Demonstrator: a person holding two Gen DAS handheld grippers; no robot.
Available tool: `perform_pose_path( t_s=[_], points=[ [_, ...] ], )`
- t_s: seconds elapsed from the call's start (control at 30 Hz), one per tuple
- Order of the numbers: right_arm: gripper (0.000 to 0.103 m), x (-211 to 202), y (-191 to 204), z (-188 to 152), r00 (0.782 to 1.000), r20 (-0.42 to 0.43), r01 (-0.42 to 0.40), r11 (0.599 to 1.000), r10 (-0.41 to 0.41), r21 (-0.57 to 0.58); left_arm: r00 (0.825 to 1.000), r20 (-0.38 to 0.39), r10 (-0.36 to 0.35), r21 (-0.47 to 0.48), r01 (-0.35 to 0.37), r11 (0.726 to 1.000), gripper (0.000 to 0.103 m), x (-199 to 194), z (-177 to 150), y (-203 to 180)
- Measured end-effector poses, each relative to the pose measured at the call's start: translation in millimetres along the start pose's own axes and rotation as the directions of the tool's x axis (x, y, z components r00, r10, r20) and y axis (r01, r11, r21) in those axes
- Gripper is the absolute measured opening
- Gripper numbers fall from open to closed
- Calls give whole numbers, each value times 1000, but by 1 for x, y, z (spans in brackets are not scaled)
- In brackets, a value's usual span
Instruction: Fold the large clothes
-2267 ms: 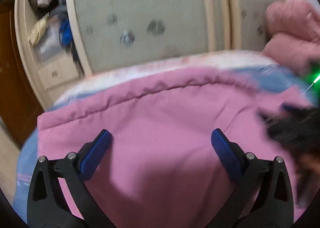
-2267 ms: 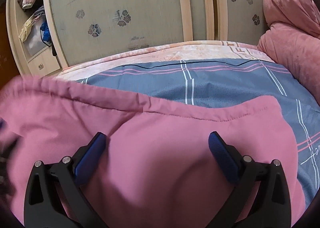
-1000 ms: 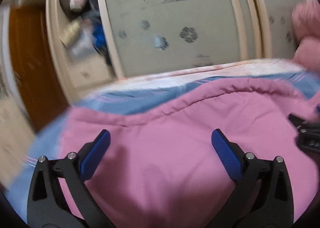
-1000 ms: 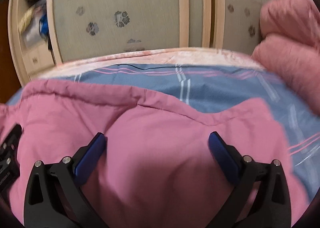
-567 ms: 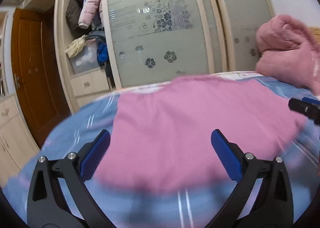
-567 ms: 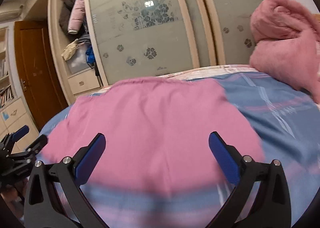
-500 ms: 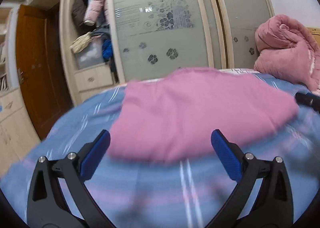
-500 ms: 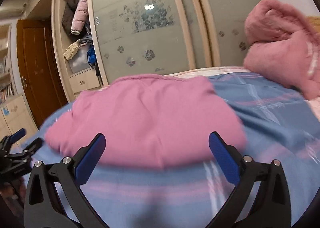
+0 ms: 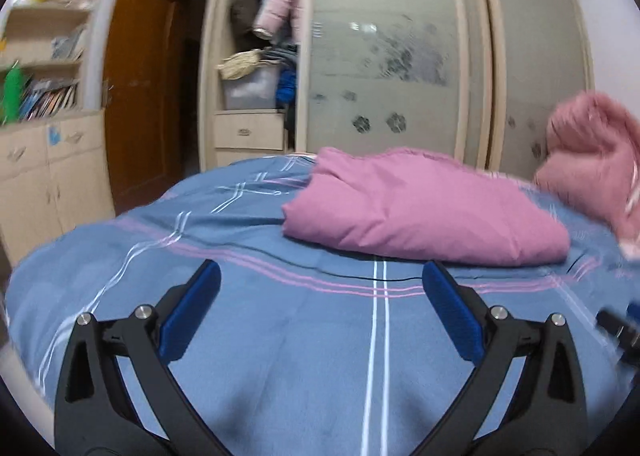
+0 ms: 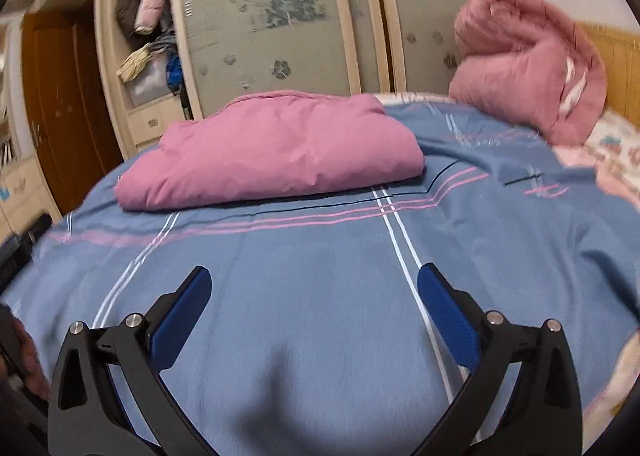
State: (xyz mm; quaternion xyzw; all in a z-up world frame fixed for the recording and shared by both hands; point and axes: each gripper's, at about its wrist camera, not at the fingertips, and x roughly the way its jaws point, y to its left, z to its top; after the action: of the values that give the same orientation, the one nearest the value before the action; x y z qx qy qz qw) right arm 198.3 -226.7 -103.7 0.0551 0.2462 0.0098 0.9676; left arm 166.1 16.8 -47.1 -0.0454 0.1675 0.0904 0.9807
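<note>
A: Where is the pink garment (image 10: 276, 147) now?

B: Folded into a thick, padded bundle on the bed (image 10: 320, 296), lying on the blue sheet with pink and white stripes. It sits between both claws and the wardrobe (image 10: 272, 15), well apart from each of them.

A: And the claws?

B: The left claw (image 9: 320, 320) hangs with its blue pads wide apart, nothing between them. The right claw (image 10: 316, 316) is the same: spread and empty, over bare sheet on the near side of the garment.

A: So the fold looks done?

B: I'd judge so. The near edge of the garment is a rounded, puffy fold and the top shows only soft creases. If anything is left, it's a tidy: press down along that fat edge so the trapped air goes out, and square the corner nearest the wardrobe's open shelves, which looks looser.

A: How will it handle?

B: Smooth matte cloth over soft filling, so it will likely spring back. Pinch through all layers, not the top skin. The fluffy pink blanket (image 10: 528, 55) heaped to the right of the garment is well clear
</note>
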Motion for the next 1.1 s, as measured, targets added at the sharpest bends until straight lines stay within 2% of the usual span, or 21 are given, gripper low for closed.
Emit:
perform_pose_path(
  t_s=[0.13,0.23,0.33,0.43,0.53,0.87,1.1],
  points=[
    [102,-30,15,0,999,45,-6,998,10,-69,987,-121,-109,-23,107,994,101,-17,0,6],
    [102,-43,19,3,997,75,4,993,5,-114,985,-125,-118,50,125,991,101,-32,-7,0],
    [102,-47,17,7,998,56,11,994,-5,-106,984,-138,-113,128,131,983,101,-40,-10,-7],
    [102,-54,14,14,999,34,-2,998,4,-63,979,-156,-133,99,149,984,101,-44,-3,-5],
    [102,-71,18,22,998,70,10,998,-5,-68,970,-185,-155,59,168,984,101,-50,11,-4],
    [102,-105,20,47,994,102,45,997,-38,-65,976,-140,-164,121,181,976,101,-80,34,-23],
    [102,-120,26,54,992,123,43,997,-34,-71,974,-131,-186,80,197,977,101,-88,50,-22]
  ],
)
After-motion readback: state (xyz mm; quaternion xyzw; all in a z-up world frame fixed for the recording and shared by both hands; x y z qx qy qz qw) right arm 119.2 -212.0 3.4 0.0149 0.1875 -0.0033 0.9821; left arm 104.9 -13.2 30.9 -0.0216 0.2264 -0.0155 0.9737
